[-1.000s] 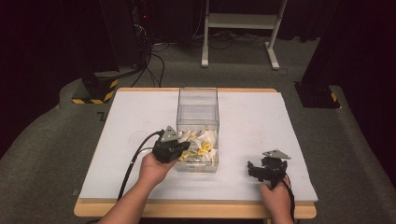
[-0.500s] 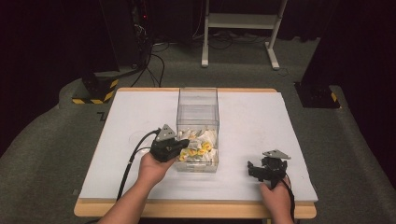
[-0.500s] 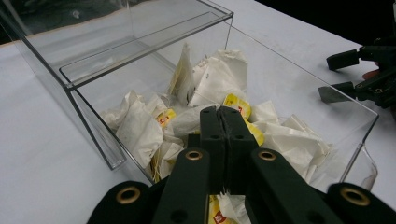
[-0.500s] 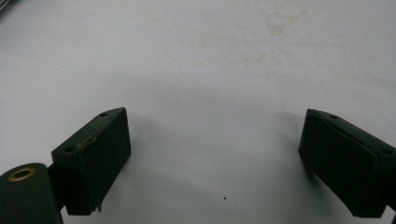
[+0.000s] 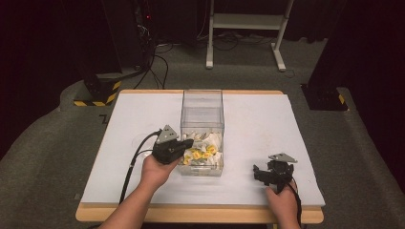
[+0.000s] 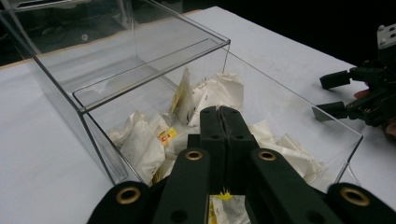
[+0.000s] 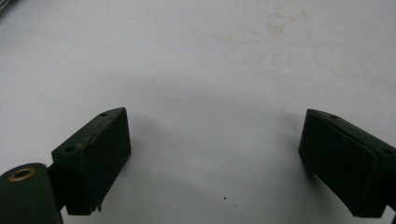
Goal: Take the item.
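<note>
Little has shifted: left gripper [image 6: 219, 112] clenched empty over sachets [image 6: 140, 140], should open before descending; right gripper [image 7: 215, 154] released.

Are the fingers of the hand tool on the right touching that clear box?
Apart. The high view shows bare white table between the right gripper and the clear box; its fingers stand open.

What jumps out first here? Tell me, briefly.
The clear plastic box in the middle of the white table, its near end heaped with white and yellow packets. The left hand-held gripper hangs over them, jaws shut. The right hand-held gripper rests at the table's near right, jaws wide apart.
</note>
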Motion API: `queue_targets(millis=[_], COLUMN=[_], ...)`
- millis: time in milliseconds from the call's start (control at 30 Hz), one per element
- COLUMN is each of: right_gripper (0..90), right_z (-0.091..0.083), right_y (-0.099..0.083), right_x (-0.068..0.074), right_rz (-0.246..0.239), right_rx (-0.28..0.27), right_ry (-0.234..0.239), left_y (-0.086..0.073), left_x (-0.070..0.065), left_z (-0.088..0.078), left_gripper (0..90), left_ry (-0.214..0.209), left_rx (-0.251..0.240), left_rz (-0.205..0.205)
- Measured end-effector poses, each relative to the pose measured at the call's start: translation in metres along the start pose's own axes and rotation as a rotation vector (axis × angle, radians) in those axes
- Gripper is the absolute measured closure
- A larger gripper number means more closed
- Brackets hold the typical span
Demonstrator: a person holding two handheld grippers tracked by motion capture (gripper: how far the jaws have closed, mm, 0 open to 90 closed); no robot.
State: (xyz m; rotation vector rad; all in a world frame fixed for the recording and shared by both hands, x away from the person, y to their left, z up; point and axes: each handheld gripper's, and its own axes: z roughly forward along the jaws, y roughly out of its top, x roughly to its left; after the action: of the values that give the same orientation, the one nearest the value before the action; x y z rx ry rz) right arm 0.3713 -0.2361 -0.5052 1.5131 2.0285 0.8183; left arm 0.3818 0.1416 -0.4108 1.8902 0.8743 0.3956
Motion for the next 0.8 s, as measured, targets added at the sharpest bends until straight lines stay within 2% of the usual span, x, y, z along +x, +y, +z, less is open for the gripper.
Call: queue_targets(millis=[100,433,800], right_gripper=[9.1,9.1,9.1], right_z=[0.000,0.000,0.000], right_y=[0.000,0.000,0.000], right_x=[0.000,0.000,0.000], right_rz=[-0.002,-0.002,0.000], right_rx=[-0.001,-0.002,0.000], right_ry=[0.000,-0.001,0.000], left_y=[0.001,0.007,0.014], left_x=[0.001,0.003,0.008], left_z=[-0.002,-0.009,-0.023], left_gripper=[88.9,88.9,88.9], left_ry=[-0.004,-0.007,0.013], left_rx=[-0.014,-0.051,-0.094], left_rz=[-0.015,-0.016,-0.018])
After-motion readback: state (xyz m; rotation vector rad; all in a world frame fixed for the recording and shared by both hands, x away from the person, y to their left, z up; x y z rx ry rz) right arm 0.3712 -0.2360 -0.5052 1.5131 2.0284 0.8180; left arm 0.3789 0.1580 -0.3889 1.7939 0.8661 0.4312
